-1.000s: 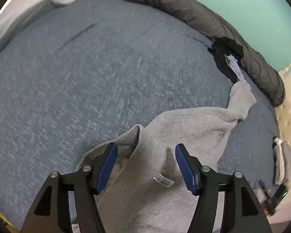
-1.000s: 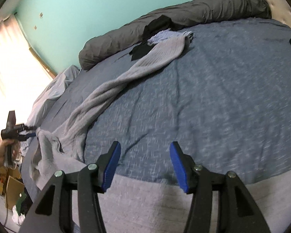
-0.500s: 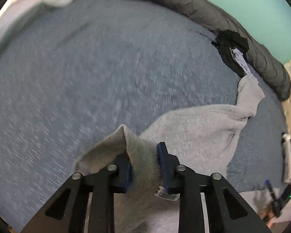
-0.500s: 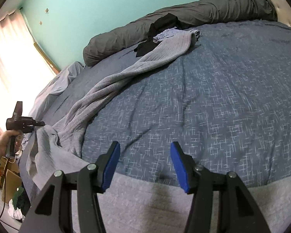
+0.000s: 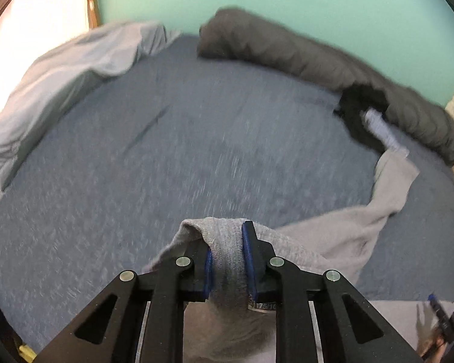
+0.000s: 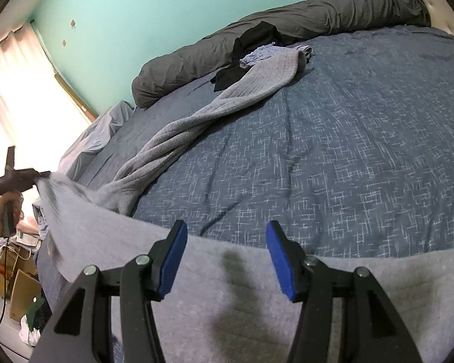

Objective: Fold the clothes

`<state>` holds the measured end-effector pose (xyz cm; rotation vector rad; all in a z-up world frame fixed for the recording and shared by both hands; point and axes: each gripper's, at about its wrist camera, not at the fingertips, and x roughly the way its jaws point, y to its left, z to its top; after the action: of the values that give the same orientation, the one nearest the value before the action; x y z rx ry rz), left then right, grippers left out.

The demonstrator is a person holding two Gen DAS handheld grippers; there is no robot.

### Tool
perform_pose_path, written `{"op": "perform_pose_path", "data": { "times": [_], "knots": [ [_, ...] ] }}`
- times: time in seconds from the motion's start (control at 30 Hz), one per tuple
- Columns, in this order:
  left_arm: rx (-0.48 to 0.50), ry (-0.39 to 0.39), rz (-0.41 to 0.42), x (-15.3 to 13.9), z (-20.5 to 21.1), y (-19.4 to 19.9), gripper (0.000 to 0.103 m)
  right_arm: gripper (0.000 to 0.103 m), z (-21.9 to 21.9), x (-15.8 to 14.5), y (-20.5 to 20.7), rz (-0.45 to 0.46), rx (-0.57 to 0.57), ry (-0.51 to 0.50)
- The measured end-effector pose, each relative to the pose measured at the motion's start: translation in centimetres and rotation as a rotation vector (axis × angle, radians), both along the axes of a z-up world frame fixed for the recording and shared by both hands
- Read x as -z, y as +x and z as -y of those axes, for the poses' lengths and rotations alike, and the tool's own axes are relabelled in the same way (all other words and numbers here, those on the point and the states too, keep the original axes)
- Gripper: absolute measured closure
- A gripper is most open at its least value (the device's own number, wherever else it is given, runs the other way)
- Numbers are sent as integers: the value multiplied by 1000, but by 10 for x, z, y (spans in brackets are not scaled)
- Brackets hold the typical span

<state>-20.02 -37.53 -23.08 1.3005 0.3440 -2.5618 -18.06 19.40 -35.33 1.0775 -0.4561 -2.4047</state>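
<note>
- My left hand-held gripper (image 5: pixel 228 257) is clenched on a bunched fold of the grey knitted sweater (image 5: pixel 333 242), blue pads pressing the fabric from both sides near its white label (image 5: pixel 264 306).
- My right hand-held gripper (image 6: pixel 225 260) hangs released, jaws apart with nothing between them, just above the sweater's flat body at the near edge of the bed.
- In the right wrist view, my left hand (image 6: pixel 0 214) lifts the sweater's corner off the bed at the far left.
- The sweater's long sleeve (image 6: pixel 227 103) trails away across the blue patterned bedspread (image 6: pixel 348 151).
- The sleeve's cuff lies beside a black garment (image 6: pixel 251 42) and a pale blue cloth (image 6: pixel 260 54).
- Behind them a rolled dark grey duvet (image 6: pixel 317 18) runs along the turquoise wall (image 6: pixel 136 6).
</note>
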Motion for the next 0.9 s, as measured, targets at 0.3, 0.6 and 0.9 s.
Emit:
{"op": "perform_pose_path", "data": {
  "times": [0.3,0.6,0.9],
  "knots": [
    [-110,-34,94,53,2,9,39,47,-6,1,-5,-1,15,1],
    [-93,-16,-76,12,-40,31,37,45,-7,1,-9,5,23,-15],
    [9,194,-141,65,-144,16,34,42,-8,8,-13,19,27,1]
  ]
}}
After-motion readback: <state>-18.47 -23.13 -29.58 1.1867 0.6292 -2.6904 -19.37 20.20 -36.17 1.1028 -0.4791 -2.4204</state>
